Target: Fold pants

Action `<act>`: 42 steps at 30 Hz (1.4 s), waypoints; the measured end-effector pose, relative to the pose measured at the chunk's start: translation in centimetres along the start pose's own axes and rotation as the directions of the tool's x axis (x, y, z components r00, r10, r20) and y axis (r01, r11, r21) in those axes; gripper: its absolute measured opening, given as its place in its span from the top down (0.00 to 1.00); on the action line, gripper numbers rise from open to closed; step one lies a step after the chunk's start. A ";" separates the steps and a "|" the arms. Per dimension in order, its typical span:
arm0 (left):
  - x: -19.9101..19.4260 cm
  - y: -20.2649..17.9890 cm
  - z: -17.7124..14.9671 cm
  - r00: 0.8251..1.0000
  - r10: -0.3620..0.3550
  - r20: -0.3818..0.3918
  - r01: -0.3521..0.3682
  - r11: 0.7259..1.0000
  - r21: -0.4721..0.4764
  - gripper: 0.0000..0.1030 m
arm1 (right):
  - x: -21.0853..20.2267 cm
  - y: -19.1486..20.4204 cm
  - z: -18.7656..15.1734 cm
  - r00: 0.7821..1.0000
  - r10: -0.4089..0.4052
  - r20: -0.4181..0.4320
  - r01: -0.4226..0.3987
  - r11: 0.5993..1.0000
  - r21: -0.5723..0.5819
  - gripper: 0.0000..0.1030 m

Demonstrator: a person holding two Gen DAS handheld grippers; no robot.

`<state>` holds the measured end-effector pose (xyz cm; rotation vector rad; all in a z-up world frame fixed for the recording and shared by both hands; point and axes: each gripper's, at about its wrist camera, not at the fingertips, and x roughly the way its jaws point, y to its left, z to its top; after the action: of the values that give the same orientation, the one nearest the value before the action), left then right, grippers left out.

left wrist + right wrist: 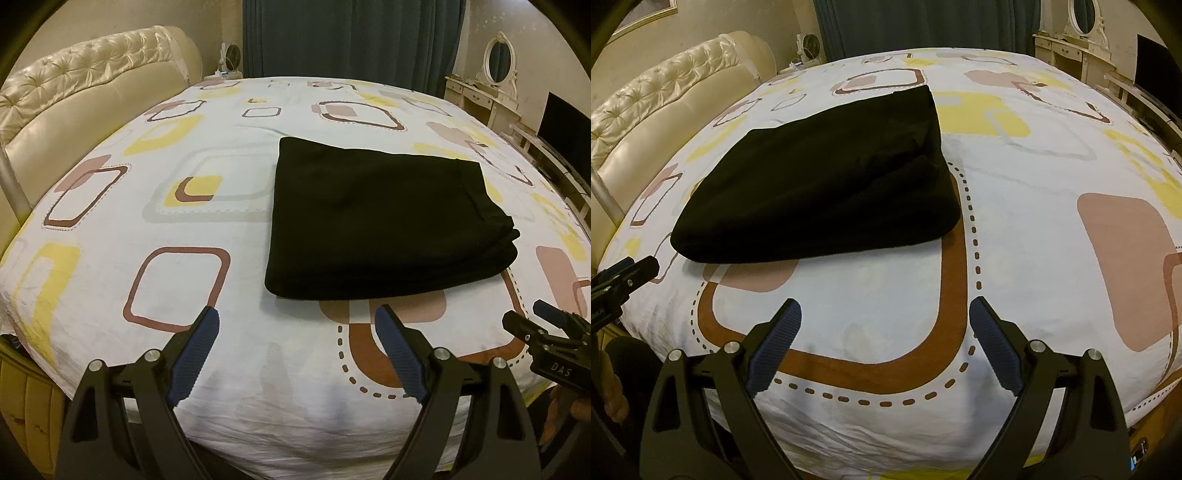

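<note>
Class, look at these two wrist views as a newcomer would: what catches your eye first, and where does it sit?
The black pants, folded into a neat stack, lie mid-bed on a white sheet printed with brown, pink and yellow squares. Both grippers, left gripper and right gripper, hover open and empty near the bed's front edge. A cream tufted headboard stands at the left.

The pants (384, 221) were plain black. The bedsheet (240, 354) was white, printed with rounded squares in yellow, brown and dusty pink, some edged with dashes. Blue pads (775, 347) were borne on black fingers. The headboard (74, 88) was cream, the curtain (351, 37) dark teal.
</note>
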<state>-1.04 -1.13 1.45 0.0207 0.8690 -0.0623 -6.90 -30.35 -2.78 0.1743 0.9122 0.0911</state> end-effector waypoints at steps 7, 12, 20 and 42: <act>0.3 -0.1 0.0 1.000 0.016 -0.012 -0.016 1.000 0.008 0.17 | 0.1 0.1 -0.2 1.000 0.003 -0.007 -0.003 1.000 0.003 0.10; 0.3 -0.1 0.0 1.000 0.017 -0.012 -0.017 1.000 0.007 0.17 | 0.3 0.0 -0.2 1.000 0.005 -0.011 -0.005 1.000 0.006 0.10; 0.4 -0.1 -0.2 1.000 0.022 -0.016 -0.022 1.000 0.011 0.17 | 0.5 0.0 -0.4 1.000 0.007 -0.018 -0.007 1.000 0.007 0.10; 1.0 -0.4 -0.2 0.996 0.072 -0.052 -0.070 0.997 0.034 0.17 | 0.9 0.1 -0.6 0.999 0.012 -0.032 -0.012 1.000 0.004 0.10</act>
<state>-0.52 -1.54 0.55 0.0840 0.9197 -0.0095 -6.84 -30.02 -3.80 0.1825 0.9429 0.1033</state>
